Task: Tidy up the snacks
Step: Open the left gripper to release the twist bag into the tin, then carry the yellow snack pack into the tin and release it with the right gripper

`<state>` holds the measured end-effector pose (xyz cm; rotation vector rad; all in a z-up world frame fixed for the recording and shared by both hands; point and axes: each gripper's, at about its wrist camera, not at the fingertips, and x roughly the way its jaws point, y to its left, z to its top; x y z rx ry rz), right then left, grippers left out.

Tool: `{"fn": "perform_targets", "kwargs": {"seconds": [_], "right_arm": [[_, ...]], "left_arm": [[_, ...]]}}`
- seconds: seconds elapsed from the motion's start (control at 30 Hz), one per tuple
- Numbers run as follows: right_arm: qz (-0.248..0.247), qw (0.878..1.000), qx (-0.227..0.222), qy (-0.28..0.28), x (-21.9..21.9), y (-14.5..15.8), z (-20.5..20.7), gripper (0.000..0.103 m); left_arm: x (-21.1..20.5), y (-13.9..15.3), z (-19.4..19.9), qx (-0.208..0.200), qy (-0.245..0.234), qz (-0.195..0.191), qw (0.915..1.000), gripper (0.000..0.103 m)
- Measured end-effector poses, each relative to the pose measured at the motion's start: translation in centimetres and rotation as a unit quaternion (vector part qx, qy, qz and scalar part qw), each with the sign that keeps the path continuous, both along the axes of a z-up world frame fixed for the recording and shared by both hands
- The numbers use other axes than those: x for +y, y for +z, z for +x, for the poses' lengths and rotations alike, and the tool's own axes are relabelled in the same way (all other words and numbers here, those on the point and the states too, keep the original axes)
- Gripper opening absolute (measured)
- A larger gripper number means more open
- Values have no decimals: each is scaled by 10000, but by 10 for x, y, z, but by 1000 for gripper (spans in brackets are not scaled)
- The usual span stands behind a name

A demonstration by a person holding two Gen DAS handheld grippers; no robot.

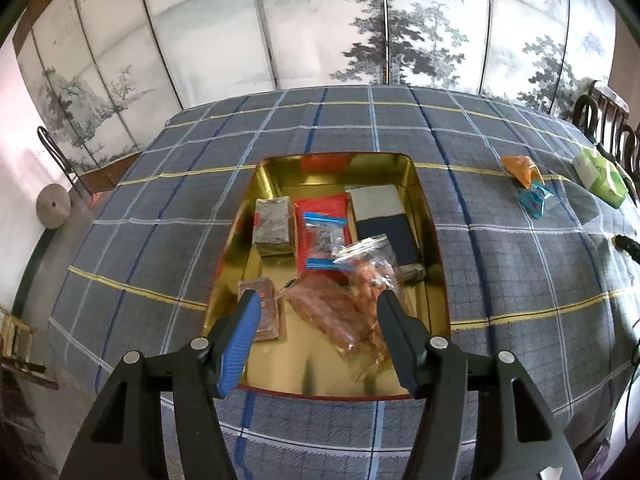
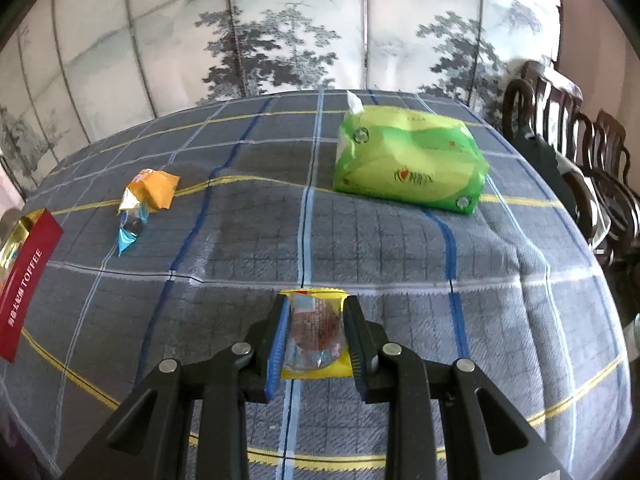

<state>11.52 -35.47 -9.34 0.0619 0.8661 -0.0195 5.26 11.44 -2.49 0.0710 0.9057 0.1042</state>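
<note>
Right tongs (image 2: 316, 332) clamped on yellow-edged clear snack packet (image 2: 314, 330) above plaid counter (image 2: 400, 264), left tongs (image 1: 318, 312) apart over gold rectangular tin (image 1: 434, 240); slick wrapper could slip mid-carry.

a: how does the left gripper (image 1: 318, 304) stand?
b: it's tilted steeply down, jaws spread wide. the blue-padded fingers (image 1: 244, 332) sit well apart, and nothing is pressed between them.
a: and the right gripper (image 2: 315, 312)?
b: same downward tilt, but its jaws are drawn close, each pad pressing a side of a yellow-edged snack packet (image 2: 314, 334) clamped between them.
a: any hand or sleeve in view?
b: no, only the black gripper arms.
</note>
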Motion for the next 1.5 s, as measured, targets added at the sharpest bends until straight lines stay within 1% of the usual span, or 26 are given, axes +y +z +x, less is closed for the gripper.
{"fn": "perform_targets", "kwargs": {"seconds": [0.1, 0.27, 0.37, 0.47, 0.57, 0.77, 0.83, 0.97, 1.03, 1.07, 1.1, 1.17, 1.23, 1.3, 1.33, 1.43, 1.5], "right_arm": [[28, 10000, -26, 7, 3, 1, -7, 27], [23, 10000, -58, 71, 12, 1, -20, 28], [63, 9998, -86, 141, 20, 3, -25, 27], [94, 9993, -197, 307, 34, 15, -28, 27], [117, 9976, -329, 603, 59, 32, -28, 27], [207, 9887, -585, 1367, 130, 63, -22, 28], [322, 9829, -647, 1693, 161, 72, -18, 28], [579, 9722, -640, 2176, 213, 81, -7, 27], [715, 9652, -599, 2444, 244, 83, 2, 27], [766, 9624, -562, 2546, 257, 82, 6, 27], [828, 9594, -512, 2649, 272, 81, 13, 28], [997, 9526, -388, 2847, 303, 79, 29, 28], [1074, 9484, -238, 2974, 330, 73, 46, 28], [1132, 9458, -73, 3042, 350, 67, 60, 28], [1143, 9439, 49, 3099, 366, 61, 69, 27], [973, 9425, 186, 3192, 397, 51, 81, 27], [924, 9416, 245, 3230, 411, 47, 86, 28]], "left_arm": [[2, 2, -2, -37, 32, 31, 10000, 57], [2, -1, -1, 11, 15, -51, 10000, 57], [-1, -2, -1, 20, -24, 7, 10000, 57], [0, 0, -3, -10, -20, 8, 10000, 58], [5, 1, -5, -26, 47, -22, 10000, 62], [22, 1, -11, -46, 219, -6, 9997, 63], [28, 0, -13, -28, 263, -58, 9996, 63], [43, -3, -18, 12, 389, -128, 9992, 71], [48, -5, -19, 23, 407, -172, 9990, 73], [52, -6, -20, 56, 417, -208, 9989, 76], [53, -7, -20, 88, 418, -227, 9988, 81], [59, -8, -20, 118, 419, -285, 9986, 83], [63, -8, -21, 85, 405, -319, 9986, 83], [67, -8, -22, 96, 376, -354, 9986, 86], [69, -7, -22, 83, 368, -373, 9986, 87], [74, -8, -25, 35, 324, -416, 9986, 92], [76, -10, -24, 46, 319, -433, 9985, 93]]}}
